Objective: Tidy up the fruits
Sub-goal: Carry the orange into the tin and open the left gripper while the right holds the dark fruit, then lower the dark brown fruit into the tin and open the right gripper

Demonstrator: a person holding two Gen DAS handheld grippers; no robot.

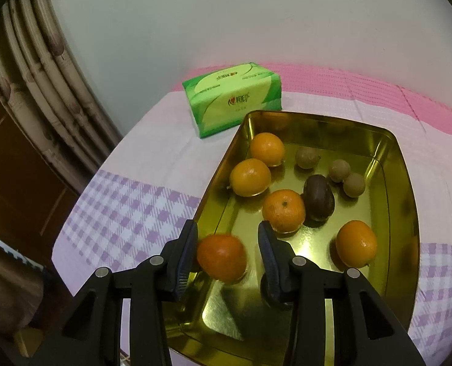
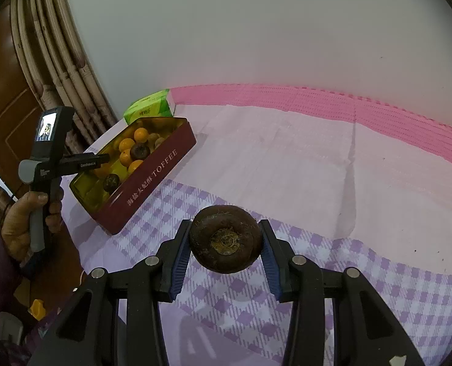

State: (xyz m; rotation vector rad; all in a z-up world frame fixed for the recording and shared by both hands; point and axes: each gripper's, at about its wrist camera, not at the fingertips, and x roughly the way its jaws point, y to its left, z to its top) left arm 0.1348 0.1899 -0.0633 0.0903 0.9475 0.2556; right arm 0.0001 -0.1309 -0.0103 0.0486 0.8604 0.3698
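Most fruit sits in the tin (image 1: 406,183); left gripper (image 1: 227,254) fingers spread around an orange (image 1: 222,257); right gripper (image 2: 226,239) fingers clamp a dark fruit (image 2: 226,238), outside the tin.

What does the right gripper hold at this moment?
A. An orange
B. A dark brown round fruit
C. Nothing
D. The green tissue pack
B: the right gripper is shut on a dark brown fruit, held above the checked tablecloth.
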